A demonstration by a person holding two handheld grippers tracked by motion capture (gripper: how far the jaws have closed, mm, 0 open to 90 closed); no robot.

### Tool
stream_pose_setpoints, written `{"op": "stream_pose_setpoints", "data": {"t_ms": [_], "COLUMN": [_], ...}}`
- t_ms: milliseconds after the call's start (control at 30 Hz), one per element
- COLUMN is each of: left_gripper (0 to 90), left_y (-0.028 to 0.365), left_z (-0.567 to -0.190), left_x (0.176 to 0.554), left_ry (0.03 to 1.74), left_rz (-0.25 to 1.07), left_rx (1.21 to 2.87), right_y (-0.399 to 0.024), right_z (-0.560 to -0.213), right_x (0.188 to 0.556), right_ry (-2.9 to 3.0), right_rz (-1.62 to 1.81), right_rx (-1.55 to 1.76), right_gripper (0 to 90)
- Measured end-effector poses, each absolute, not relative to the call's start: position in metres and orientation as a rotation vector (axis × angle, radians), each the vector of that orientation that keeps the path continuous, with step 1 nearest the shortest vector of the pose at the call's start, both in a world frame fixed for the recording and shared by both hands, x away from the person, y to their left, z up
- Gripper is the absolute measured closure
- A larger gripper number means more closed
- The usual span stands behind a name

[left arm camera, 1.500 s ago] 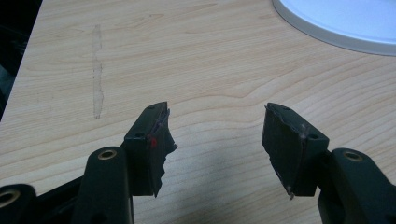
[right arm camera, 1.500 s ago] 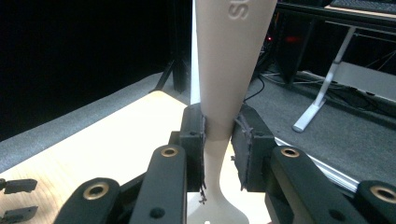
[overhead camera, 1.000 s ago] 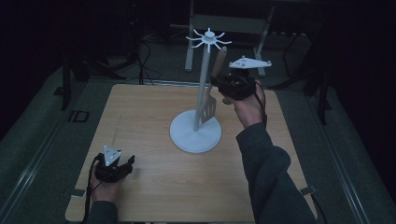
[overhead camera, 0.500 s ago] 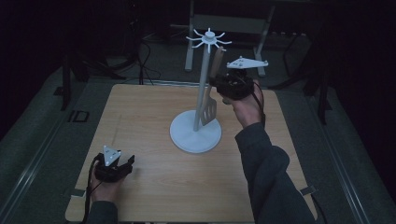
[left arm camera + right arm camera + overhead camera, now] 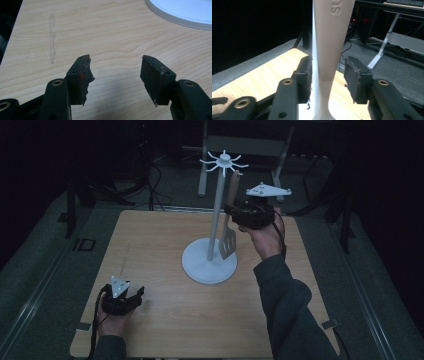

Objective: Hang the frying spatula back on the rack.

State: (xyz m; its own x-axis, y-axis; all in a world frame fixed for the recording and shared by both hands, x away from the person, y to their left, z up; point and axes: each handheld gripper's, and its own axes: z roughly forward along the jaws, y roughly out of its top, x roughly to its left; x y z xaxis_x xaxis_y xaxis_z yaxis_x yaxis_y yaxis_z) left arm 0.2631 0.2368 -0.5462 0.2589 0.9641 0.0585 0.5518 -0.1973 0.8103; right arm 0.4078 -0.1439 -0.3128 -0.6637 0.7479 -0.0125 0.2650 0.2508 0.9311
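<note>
Right tool (image 5: 328,75) just opened, gap beside hanging spatula (image 5: 329,50); left tool (image 5: 115,75) open near table (image 5: 150,245) edge.

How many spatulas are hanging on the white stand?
1. The spatula hangs from the stand's star-shaped top, just beside the pole, its slotted blade down near the round base. The right tongs, their jaws just opened, sit around its handle. None seem hidden.

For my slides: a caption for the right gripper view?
Right gripper opening, its fingers flanking the spatula handle.
</note>
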Motion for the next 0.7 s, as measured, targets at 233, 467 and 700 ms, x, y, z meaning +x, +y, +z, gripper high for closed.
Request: {"op": "stream_pose_setpoints", "data": {"t_ms": [233,467,700], "left_gripper": [41.7,41.7,41.7], "left_y": [0.237,0.236,0.236], "left_z": [-0.546,-0.546,-0.547], "left_x": [0.263,0.263,0.263], "left_ry": [1.376,1.376,1.376], "left_rz": [0.774,0.773,0.774], "left_rx": [1.854,1.855,1.855], "right_y": [-0.146,-0.15,-0.154], "right_z": [-0.321,-0.325,-0.331], "right_x": [0.407,0.404,0.399], "right_ry": [2.069,2.064,2.074], "right_rz": [1.378,1.383,1.393], "right_rx": [0.927,0.944,0.948], "right_gripper": [42.9,37.0,34.1]}}
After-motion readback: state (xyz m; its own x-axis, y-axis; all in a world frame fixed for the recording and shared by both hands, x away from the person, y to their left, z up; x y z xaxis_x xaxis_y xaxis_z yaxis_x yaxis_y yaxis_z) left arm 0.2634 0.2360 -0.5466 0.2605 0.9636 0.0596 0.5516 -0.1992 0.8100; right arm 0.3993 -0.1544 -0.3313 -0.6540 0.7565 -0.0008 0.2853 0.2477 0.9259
